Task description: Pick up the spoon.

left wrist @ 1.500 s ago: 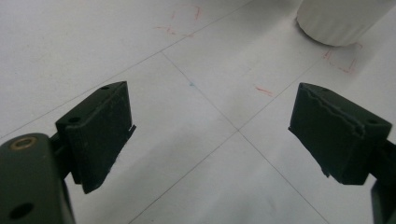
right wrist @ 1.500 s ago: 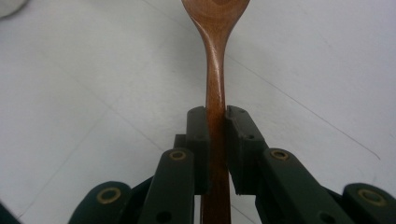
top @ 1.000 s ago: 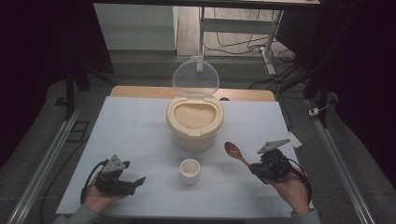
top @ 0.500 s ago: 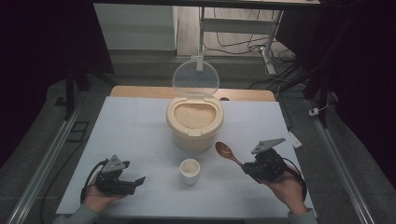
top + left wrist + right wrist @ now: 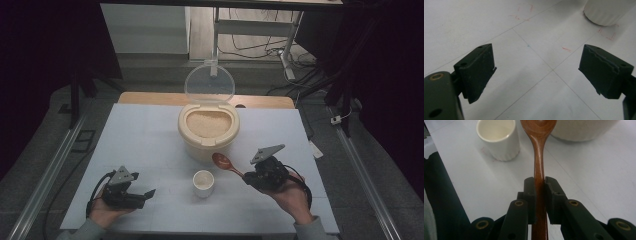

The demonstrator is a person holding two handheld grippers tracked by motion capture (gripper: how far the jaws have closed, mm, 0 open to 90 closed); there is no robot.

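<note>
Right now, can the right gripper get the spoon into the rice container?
Probably yes: the right gripper grips the spoon, whose bowl sits beside the rice container. Its lid stands open; nothing blocks the rim.

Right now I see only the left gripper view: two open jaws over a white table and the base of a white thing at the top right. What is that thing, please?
Observer: It is a small white cup, standing upright on the table.
Operator: Is the other hand-held gripper holding something?
Observer: Yes, the right hand-held gripper is shut on the handle of a brown wooden spoon.
Operator: Where does the spoon point?
Observer: Its bowl is just in front of a beige rice container.
Operator: Is the container open?
Observer: Yes, its clear lid stands up behind it.
</note>
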